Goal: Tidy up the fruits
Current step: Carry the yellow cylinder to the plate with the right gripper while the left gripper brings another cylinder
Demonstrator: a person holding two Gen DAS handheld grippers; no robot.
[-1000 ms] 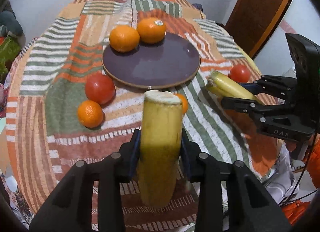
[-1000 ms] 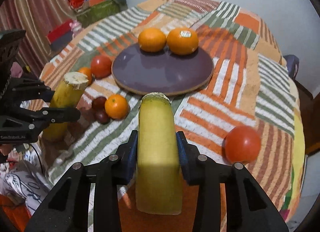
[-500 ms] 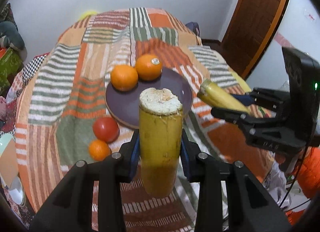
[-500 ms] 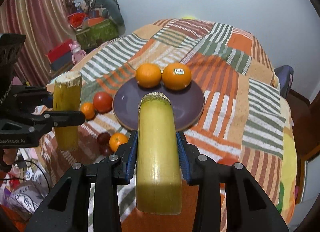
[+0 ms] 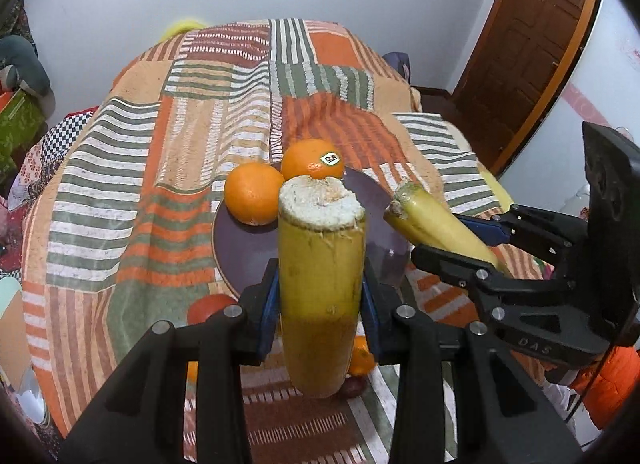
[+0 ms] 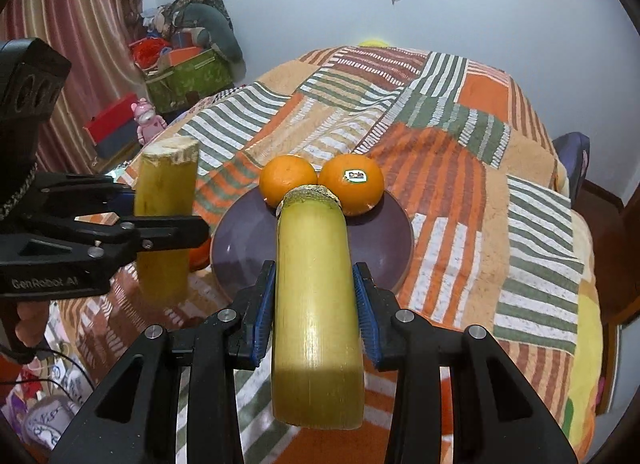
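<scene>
sticker "dole" on orange [image 6: 351,184] | left hand-held gripper [image 5: 320,300] grasping cane piece [image 5: 320,284] | right hand-held gripper [image 6: 314,296] grasping cane stalk [image 6: 314,304]

Premises are a lived-in home bedroom: a bed under a patchwork striped blanket [image 6: 460,152], panelled wooden door [image 5: 532,48] far right, striped curtain [image 6: 76,24], cluttered storage box [image 6: 188,76] and pink toy figure [image 6: 146,118] far left.

A sticker on one orange [image 6: 351,184] reads "Dole". The left hand-held gripper [image 6: 160,220] carries "GenRobot AI" on its body. The right hand-held gripper [image 5: 452,242] shows "DAS".
</scene>
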